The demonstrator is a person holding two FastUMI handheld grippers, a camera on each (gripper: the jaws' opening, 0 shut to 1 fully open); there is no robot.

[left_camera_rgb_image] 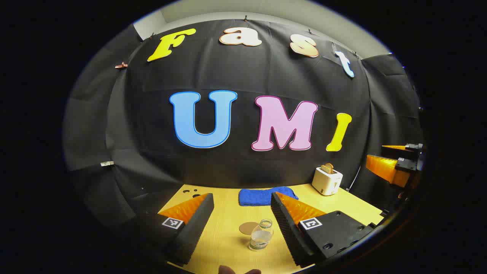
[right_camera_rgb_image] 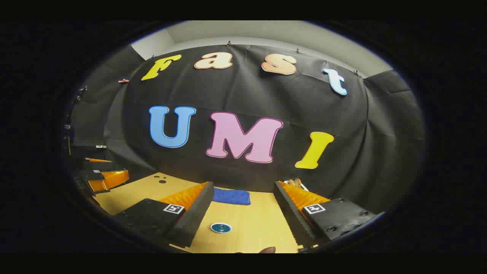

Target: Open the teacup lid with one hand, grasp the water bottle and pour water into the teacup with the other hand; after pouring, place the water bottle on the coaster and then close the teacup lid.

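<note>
In the left gripper view, a clear water bottle (left_camera_rgb_image: 261, 236) stands upright on the wooden table (left_camera_rgb_image: 224, 236), just below and between the fingers of my left gripper (left_camera_rgb_image: 241, 196), which is open and holds nothing. A round brown coaster (left_camera_rgb_image: 248, 228) lies flat right beside the bottle, on its left. In the right gripper view, a small round teal teacup lid (right_camera_rgb_image: 221, 228) sits on the table, low between the fingers of my right gripper (right_camera_rgb_image: 243, 185), also open and holding nothing. The cup under the lid is hidden from this angle.
A folded blue towel (left_camera_rgb_image: 266, 196) lies at the back of the table, with a white toaster (left_camera_rgb_image: 327, 180) holding bread to its right. My right gripper (left_camera_rgb_image: 395, 161) hovers at the far right edge of the left gripper view. Small dark holes (right_camera_rgb_image: 161, 180) mark the table's back left.
</note>
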